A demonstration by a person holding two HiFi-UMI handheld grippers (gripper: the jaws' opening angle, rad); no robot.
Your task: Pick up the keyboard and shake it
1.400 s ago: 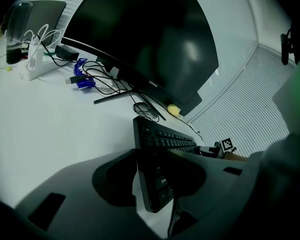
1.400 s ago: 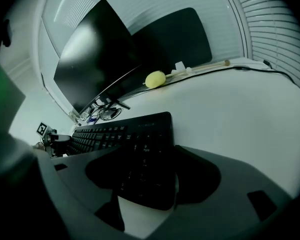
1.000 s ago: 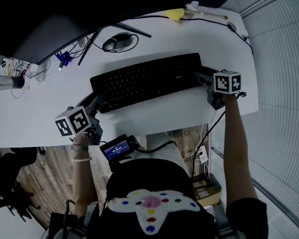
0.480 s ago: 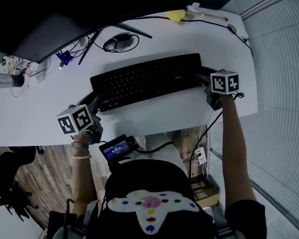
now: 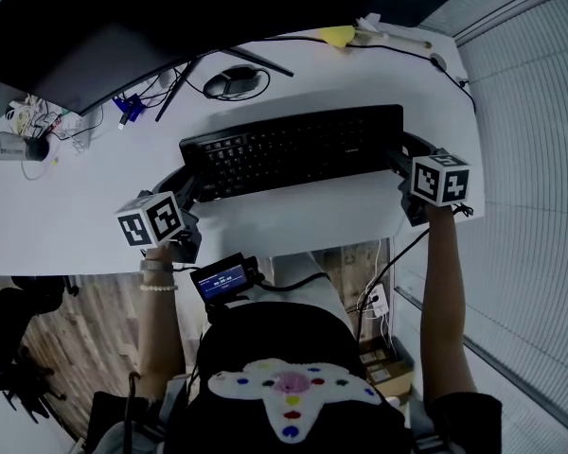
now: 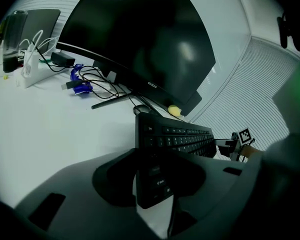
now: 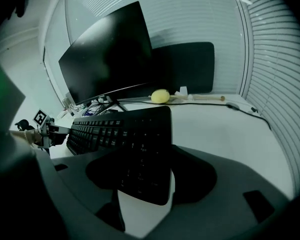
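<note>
Left tool and right tool each pinch a short end of the keyboard, likely stiff, light, slippery plastic, so end grips suit shaking.

The left tongs clamp the near end of the black keyboard, which stretches away across the white counter toward the right tongs, with a dark curved monitor and a blue cable behind.
</note>
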